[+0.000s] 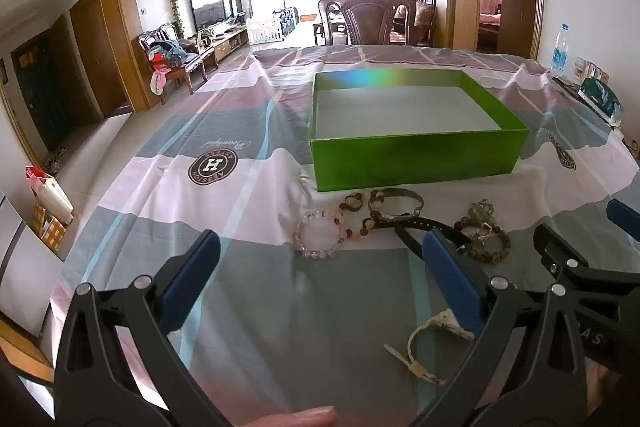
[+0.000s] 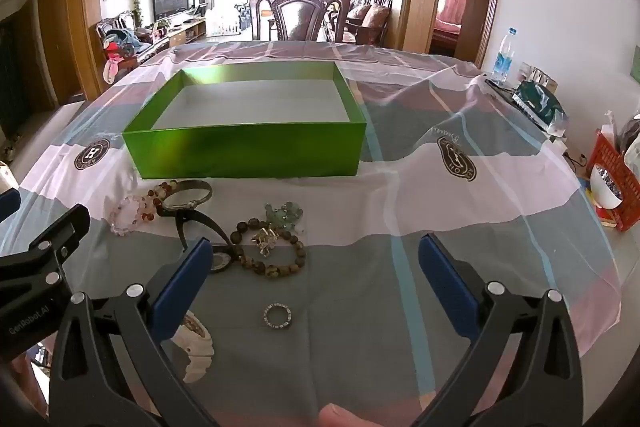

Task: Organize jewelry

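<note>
On the striped tablecloth (image 2: 460,227) an empty green box (image 2: 248,151) sits behind the jewelry, where a brown bead bracelet (image 2: 276,251), a pink bead bracelet (image 1: 320,237) and a small ring (image 2: 279,315) lie loose, while the left gripper (image 1: 320,267) and right gripper (image 2: 316,267) hover spread wide, grasping nothing.

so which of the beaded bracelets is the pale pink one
The leftmost one, the pale pink bracelet of translucent beads. The red-and-amber bracelet beside it and the brown bracelet further right are both darker.
</note>
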Tool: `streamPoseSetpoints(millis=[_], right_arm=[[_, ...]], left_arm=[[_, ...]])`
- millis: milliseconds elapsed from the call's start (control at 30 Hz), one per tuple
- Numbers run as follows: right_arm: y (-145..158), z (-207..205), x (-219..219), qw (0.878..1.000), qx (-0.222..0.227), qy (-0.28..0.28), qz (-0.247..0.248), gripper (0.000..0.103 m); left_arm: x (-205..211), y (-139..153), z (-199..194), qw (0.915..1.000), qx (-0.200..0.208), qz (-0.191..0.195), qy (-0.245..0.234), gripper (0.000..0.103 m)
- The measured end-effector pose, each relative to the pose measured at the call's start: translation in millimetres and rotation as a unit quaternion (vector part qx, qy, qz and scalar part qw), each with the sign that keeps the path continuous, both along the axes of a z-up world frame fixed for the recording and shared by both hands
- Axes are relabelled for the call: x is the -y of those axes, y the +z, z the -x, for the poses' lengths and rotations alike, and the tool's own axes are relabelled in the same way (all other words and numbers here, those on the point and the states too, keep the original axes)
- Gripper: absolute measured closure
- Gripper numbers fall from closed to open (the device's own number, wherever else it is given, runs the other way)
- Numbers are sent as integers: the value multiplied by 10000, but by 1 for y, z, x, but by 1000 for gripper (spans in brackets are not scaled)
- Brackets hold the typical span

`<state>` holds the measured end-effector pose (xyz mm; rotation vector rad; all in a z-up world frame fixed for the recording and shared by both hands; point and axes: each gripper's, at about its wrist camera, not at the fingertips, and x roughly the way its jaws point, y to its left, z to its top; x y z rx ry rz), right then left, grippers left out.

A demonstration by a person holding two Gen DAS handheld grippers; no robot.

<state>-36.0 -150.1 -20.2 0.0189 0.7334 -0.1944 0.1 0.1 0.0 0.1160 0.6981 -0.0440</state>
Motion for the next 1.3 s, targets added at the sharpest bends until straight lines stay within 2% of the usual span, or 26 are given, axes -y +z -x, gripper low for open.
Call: streamPoseSetpoints(millis=[1300], right_arm=[[-3,2,-1,10000,15,0,-77,2]], left_arm=[[0,0,0,10000,0,-8,-9,3]])
